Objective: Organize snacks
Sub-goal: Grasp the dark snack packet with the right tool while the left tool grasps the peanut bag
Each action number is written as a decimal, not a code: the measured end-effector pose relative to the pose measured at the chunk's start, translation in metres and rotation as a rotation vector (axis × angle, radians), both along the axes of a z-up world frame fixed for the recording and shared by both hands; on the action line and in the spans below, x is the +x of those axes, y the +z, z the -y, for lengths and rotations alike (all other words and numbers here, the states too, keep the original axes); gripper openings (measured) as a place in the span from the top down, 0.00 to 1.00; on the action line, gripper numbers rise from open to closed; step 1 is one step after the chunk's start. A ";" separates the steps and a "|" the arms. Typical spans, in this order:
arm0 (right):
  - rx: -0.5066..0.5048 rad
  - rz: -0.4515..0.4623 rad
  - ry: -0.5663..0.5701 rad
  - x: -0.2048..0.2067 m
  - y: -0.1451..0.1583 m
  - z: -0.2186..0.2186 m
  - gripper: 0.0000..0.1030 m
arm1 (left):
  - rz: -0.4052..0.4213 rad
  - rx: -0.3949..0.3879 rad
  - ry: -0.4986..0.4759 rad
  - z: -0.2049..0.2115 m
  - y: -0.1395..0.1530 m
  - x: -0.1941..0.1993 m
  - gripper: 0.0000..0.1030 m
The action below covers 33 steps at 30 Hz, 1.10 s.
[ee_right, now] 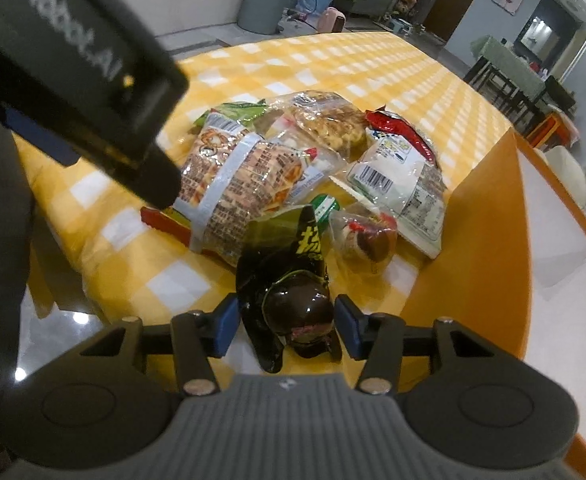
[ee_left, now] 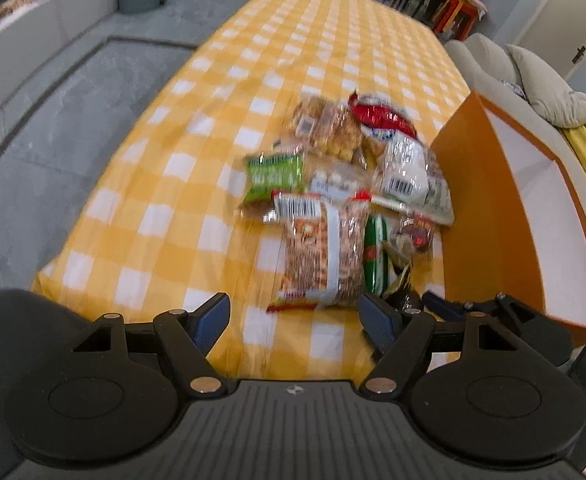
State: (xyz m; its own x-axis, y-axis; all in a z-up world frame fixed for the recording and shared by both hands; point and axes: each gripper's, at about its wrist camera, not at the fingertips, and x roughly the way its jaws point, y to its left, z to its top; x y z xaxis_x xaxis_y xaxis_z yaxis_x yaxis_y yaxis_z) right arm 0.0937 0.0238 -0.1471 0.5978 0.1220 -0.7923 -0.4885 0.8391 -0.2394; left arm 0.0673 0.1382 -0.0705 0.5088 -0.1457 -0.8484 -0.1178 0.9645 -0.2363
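Note:
A pile of snack packets lies on the yellow checked tablecloth (ee_left: 165, 184). A clear bag of nuts (ee_left: 323, 256) is nearest in the left wrist view, with a green packet (ee_left: 273, 178), a red packet (ee_left: 381, 116) and a white packet (ee_left: 407, 178) behind it. My left gripper (ee_left: 293, 322) is open and empty just short of the nut bag. My right gripper (ee_right: 287, 326) has its pads on both sides of a dark glossy snack packet (ee_right: 293, 304); it looks shut on it. The nut bag (ee_right: 237, 188) lies beyond. The left gripper's body (ee_right: 73, 60) crosses the upper left.
An orange box with a white inside (ee_left: 505, 208) stands open to the right of the pile, also in the right wrist view (ee_right: 485, 240). A beige sofa with cushions (ee_left: 541, 88) is beyond it. The table edge and grey floor (ee_left: 53, 120) lie to the left.

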 end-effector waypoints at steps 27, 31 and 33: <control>0.061 0.069 -0.009 -0.016 0.011 0.007 0.52 | -0.171 -0.006 -0.040 0.023 -0.045 0.076 0.37; 0.066 0.069 -0.013 -0.014 0.011 0.007 0.52 | -0.170 -0.035 -0.045 0.020 -0.044 0.075 0.48; 0.067 0.068 -0.016 -0.014 0.011 0.008 0.52 | -0.157 -0.042 -0.039 0.019 -0.043 0.073 0.53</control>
